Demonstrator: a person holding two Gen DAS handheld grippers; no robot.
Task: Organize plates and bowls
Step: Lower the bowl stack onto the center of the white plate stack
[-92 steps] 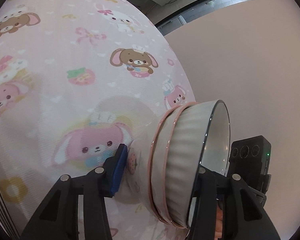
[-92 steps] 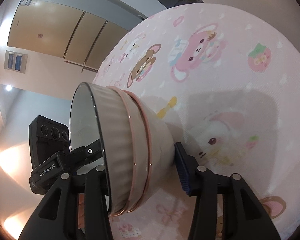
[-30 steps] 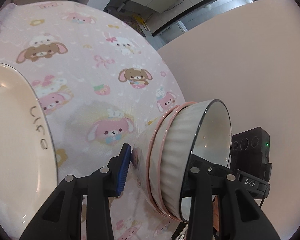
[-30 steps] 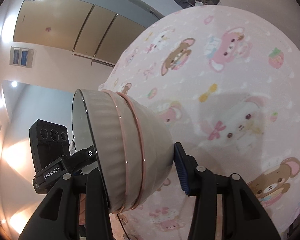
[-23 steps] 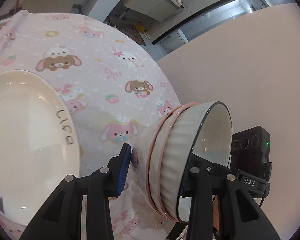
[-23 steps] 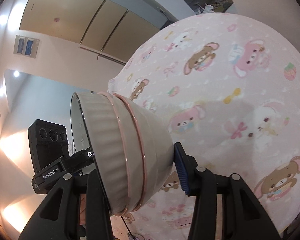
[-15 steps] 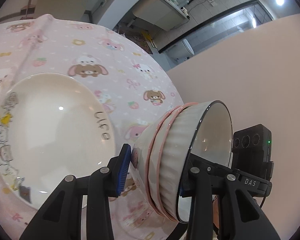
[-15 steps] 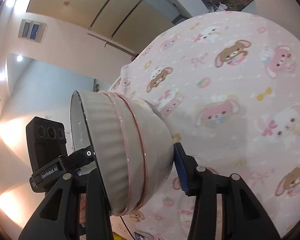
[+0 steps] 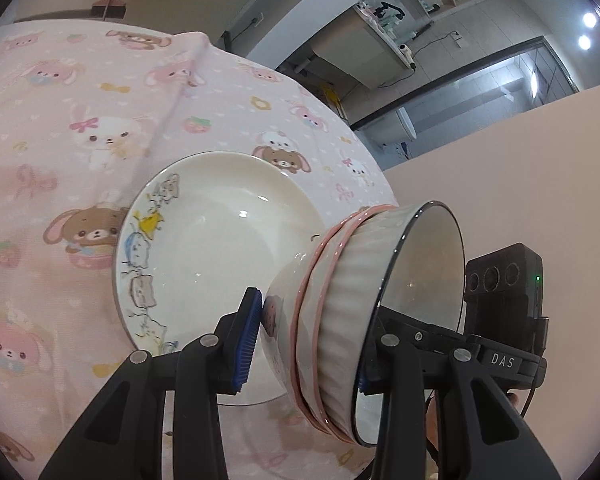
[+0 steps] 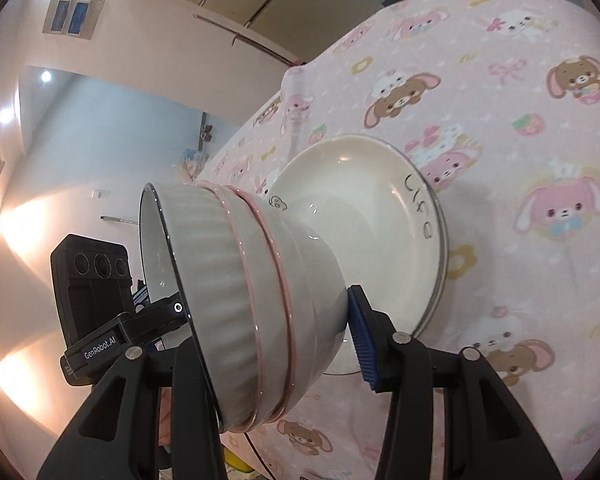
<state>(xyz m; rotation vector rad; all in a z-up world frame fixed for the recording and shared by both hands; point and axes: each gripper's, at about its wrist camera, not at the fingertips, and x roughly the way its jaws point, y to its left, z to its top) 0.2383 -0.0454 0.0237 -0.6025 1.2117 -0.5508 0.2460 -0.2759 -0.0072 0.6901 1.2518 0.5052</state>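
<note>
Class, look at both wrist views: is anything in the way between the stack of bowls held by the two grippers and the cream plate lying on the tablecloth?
Nothing visible. The stack of bowls hangs beside the plate, whose inside is bare.

We see the stacked bowls (image 9: 340, 312) as glazed ceramic, glossy: the top one is ribbed outside with a thin dark rim, the lower ones are smooth with pink rims. The plate (image 9: 204, 240) looks like glossy white ceramic too, smooth, catching light spots, with printed cartoon figures along its rim. The tablecloth (image 9: 60, 160) is matt pink printed cloth, faintly woven and creased. Both grippers, left gripper (image 9: 304, 340) and right gripper (image 10: 272, 336), are matt black plastic with small metal screws and ridged blue rubbery pads (image 10: 362, 344).
</note>
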